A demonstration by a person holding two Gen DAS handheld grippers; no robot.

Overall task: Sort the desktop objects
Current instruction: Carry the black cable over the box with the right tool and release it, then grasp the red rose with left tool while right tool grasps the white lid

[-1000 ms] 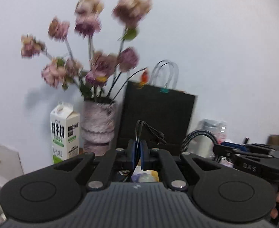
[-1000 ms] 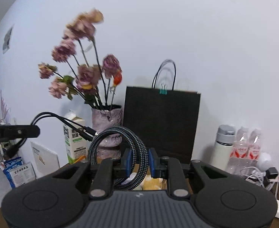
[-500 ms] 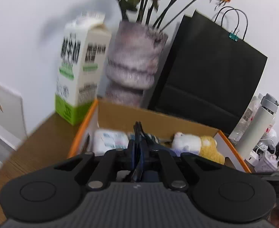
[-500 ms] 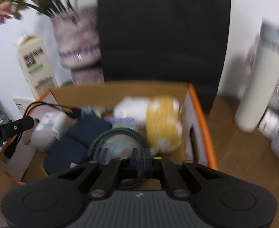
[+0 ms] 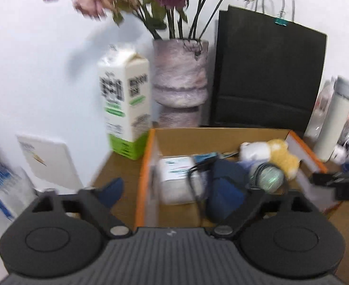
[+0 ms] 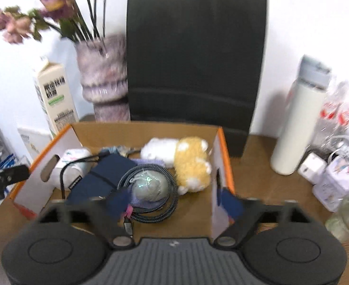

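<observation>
Both grippers have sprung wide since half a second ago, and the braided cable (image 6: 150, 197) now lies coiled in the cardboard box (image 6: 224, 156), ringing a grey ball beside the plush toy (image 6: 188, 163). The thin black cable (image 5: 195, 180) lies in the box over the tissue pack. Left gripper (image 5: 174, 190) and right gripper (image 6: 174, 204) are spread, holding nothing. To finish cleanly, I'd lift straight up so no finger snags a loop.
</observation>
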